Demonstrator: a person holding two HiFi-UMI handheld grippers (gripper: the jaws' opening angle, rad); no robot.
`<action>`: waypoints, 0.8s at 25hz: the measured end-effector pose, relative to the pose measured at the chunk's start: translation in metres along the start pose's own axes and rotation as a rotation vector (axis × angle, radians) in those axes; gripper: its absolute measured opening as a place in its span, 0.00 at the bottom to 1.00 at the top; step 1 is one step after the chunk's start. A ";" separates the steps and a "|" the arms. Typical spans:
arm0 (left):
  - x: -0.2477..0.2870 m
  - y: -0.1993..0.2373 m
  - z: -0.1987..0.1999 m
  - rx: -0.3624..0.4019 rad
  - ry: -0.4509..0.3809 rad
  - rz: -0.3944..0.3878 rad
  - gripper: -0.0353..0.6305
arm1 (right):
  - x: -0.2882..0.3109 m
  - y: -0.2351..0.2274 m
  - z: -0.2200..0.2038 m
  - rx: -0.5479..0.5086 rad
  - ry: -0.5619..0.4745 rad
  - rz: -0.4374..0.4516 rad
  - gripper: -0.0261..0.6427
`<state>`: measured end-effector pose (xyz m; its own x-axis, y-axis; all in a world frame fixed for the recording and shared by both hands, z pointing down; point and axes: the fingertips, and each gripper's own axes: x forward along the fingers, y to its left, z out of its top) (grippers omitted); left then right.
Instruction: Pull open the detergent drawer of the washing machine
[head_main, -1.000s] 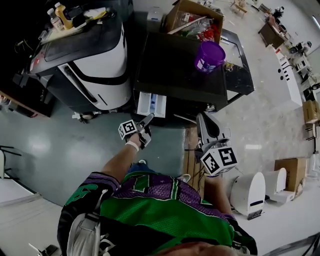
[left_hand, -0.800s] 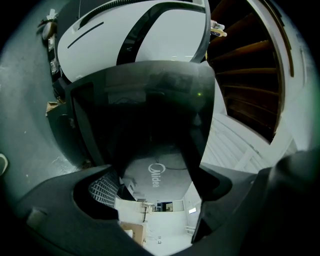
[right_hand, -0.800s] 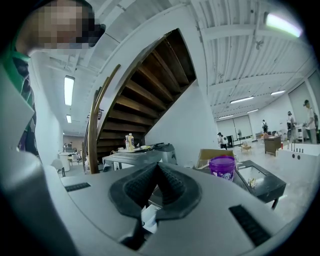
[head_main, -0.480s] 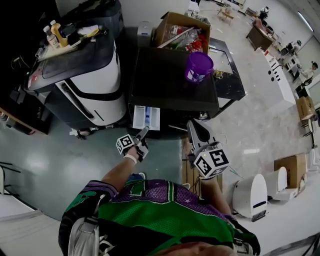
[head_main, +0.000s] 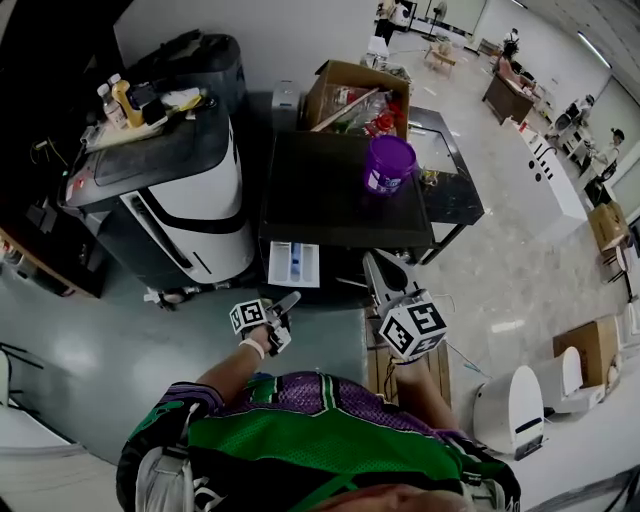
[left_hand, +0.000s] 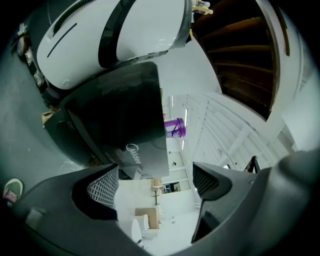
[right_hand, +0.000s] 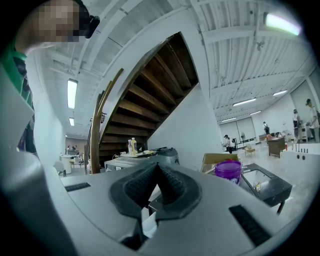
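Note:
The black washing machine (head_main: 340, 185) stands in front of me in the head view. Its white detergent drawer (head_main: 294, 263) juts out of the front at the upper left. My left gripper (head_main: 286, 301) hovers just short of the drawer, apart from it. In the left gripper view the left gripper (left_hand: 155, 182) is open with nothing between the jaws, and the machine's black front (left_hand: 125, 130) fills the middle. My right gripper (head_main: 374, 266) is to the right, near the machine's front. The right gripper (right_hand: 157, 182) is shut, pads together, holding nothing.
A purple tub (head_main: 388, 163) sits on the machine's top. A white and black appliance (head_main: 190, 190) carrying bottles (head_main: 120, 100) stands to the left. A cardboard box (head_main: 355, 95) lies behind, a glass-topped table (head_main: 450, 170) to the right, and a white unit (head_main: 515, 400) on the floor.
Both grippers have drawn back from the machine toward me as the view pulled away. The drawer has stayed out. The left gripper is further from the drawer than before.

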<state>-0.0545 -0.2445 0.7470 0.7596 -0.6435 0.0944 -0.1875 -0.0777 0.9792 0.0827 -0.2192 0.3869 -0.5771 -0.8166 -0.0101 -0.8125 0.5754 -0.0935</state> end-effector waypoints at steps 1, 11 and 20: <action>-0.004 -0.004 0.000 0.016 0.006 -0.002 0.75 | 0.002 0.001 0.001 0.002 -0.004 0.005 0.04; -0.036 -0.071 0.008 0.206 -0.001 -0.049 0.75 | 0.012 -0.002 0.006 0.022 -0.004 0.011 0.04; -0.044 -0.155 0.030 0.491 -0.109 -0.040 0.75 | 0.019 -0.020 0.025 0.025 -0.001 0.079 0.04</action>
<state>-0.0773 -0.2267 0.5854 0.7077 -0.7064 0.0132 -0.4501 -0.4363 0.7791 0.0903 -0.2469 0.3633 -0.6391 -0.7689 -0.0197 -0.7622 0.6365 -0.1175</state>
